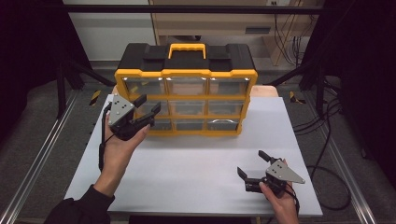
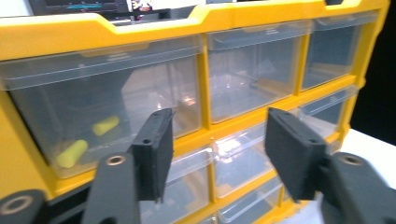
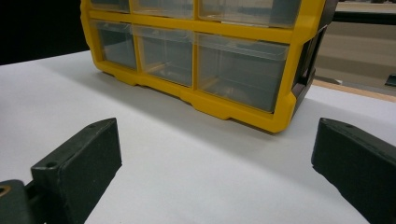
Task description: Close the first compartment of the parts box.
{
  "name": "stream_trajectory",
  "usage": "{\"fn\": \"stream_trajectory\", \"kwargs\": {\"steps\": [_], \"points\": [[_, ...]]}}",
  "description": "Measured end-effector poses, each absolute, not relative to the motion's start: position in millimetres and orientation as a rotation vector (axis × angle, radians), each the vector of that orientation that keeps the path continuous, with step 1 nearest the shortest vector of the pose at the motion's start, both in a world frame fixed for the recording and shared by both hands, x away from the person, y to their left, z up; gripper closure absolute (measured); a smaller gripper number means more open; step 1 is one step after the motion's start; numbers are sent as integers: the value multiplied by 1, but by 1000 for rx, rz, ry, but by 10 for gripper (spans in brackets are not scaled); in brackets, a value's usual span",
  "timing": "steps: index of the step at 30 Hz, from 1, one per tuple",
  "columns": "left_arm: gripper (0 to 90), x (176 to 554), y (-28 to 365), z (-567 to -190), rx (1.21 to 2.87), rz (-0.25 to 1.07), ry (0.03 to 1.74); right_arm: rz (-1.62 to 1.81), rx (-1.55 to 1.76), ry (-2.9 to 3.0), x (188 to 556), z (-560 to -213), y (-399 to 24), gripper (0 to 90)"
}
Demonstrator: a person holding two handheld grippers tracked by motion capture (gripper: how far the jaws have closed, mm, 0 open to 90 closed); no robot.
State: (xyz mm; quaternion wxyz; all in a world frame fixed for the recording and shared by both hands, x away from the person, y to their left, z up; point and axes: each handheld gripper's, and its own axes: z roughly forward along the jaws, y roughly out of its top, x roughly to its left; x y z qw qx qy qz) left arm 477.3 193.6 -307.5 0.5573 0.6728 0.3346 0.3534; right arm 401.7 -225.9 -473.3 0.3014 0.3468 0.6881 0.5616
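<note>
A yellow and black organiser box (image 1: 186,74) with three rows of clear drawers stands at the back of the white table (image 1: 196,158). My left gripper (image 1: 148,103) is held up in front of the box's left column of drawers, jaws open, nothing between them. In the left gripper view the open gripper (image 2: 217,149) faces the drawers, and two small yellow cylinders (image 2: 72,153) lie in the top left drawer (image 2: 107,102). My right gripper (image 1: 252,163) rests low near the table's front right, open and empty. In its own view the right gripper (image 3: 215,158) points at the box's lower corner (image 3: 280,119).
A black frame with metal rails runs along both sides of the table. Cables lie on the floor at the right (image 1: 327,121). A wooden cabinet (image 1: 210,23) stands behind the box. Bare table surface stretches between the box and the front edge.
</note>
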Motion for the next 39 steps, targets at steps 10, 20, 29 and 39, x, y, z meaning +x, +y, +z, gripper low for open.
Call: {"fn": "stream_trajectory", "kwargs": {"steps": [10,20,29,39], "points": [[149,471,188,-312,1593,820,756,1494,920,1823,402,-473,-226,18],[43,467,183,-322,1582,804,735,1496,920,1823,402,-473,-226,19],[19,461,182,-334,1592,791,714,1495,918,1824,402,-473,-226,19],[17,458,191,-345,1590,793,713,1495,920,1827,402,-473,-226,18]]}}
